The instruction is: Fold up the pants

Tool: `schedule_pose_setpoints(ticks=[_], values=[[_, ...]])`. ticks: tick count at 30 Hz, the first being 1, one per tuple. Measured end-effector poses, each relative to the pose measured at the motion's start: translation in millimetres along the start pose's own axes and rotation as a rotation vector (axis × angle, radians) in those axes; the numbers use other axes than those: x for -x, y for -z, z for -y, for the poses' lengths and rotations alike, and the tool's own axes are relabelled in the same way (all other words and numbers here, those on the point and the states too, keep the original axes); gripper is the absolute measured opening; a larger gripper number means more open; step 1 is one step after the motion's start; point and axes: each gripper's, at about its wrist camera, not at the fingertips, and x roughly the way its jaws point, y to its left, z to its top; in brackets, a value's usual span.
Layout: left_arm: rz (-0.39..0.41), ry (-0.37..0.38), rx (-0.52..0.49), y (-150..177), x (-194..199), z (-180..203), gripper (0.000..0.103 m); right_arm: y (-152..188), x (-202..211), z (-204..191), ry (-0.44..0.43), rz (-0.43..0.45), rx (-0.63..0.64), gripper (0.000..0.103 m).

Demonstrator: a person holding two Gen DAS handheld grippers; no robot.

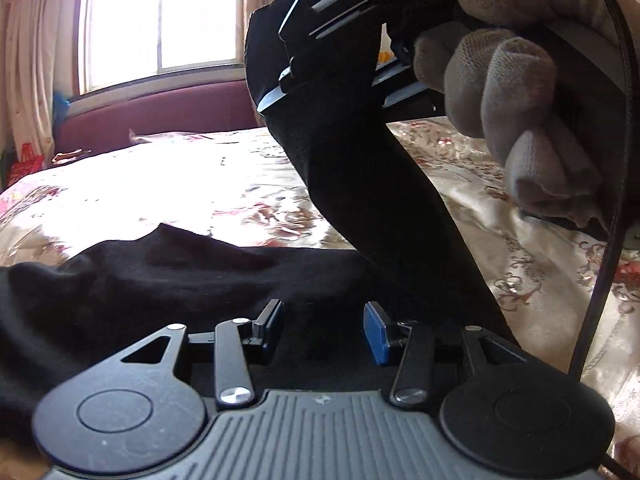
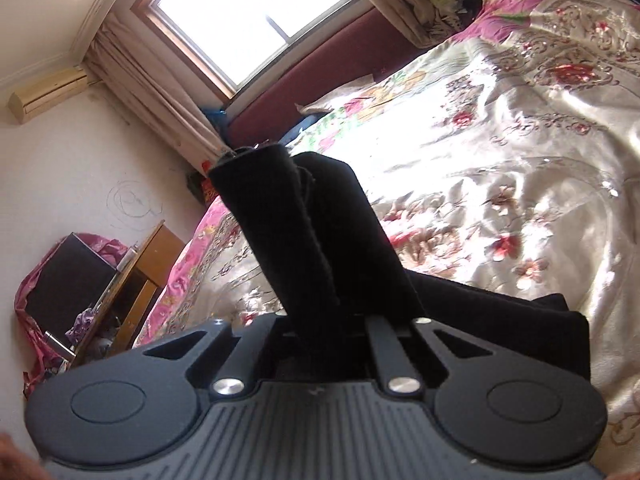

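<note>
Black pants lie on the floral bedspread. My left gripper is open just above the flat black cloth, nothing between its pads. My right gripper, held by a gloved hand, is shut on the leg ends of the pants and holds them lifted above the bed. In the right wrist view the two leg ends stick up out of the right gripper, whose fingertips are hidden by the cloth. The rest of the pants lies on the bed.
The bedspread stretches to a dark red headboard under a bright window. A wooden nightstand with clutter stands at the left of the bed. A black cable hangs at the right.
</note>
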Motion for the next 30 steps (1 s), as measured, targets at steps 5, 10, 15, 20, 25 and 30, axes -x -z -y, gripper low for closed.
schedule_pose_setpoints(ticks=[5,10,15,20,25,30], values=[[0.003,-0.102,0.146,14,11,-57,0.059,21,-61,-63,-0.018,-0.106,0.135,0.007],[0.001,-0.199,0.237,29,22,-102,0.059,57,-110,-119,-0.011,-0.191,0.257,0.007],[0.002,-0.261,0.251,45,34,-124,0.059,97,-151,-174,0.037,-0.240,0.443,0.007],[0.015,-0.245,0.249,50,35,-128,0.059,131,-175,-200,-0.003,-0.356,0.514,0.018],[0.025,-0.239,0.240,57,38,-127,0.059,127,-147,-203,-0.089,-0.324,0.484,0.030],[0.038,-0.227,0.283,63,46,-131,0.060,99,-112,-181,-0.064,-0.228,0.515,0.030]])
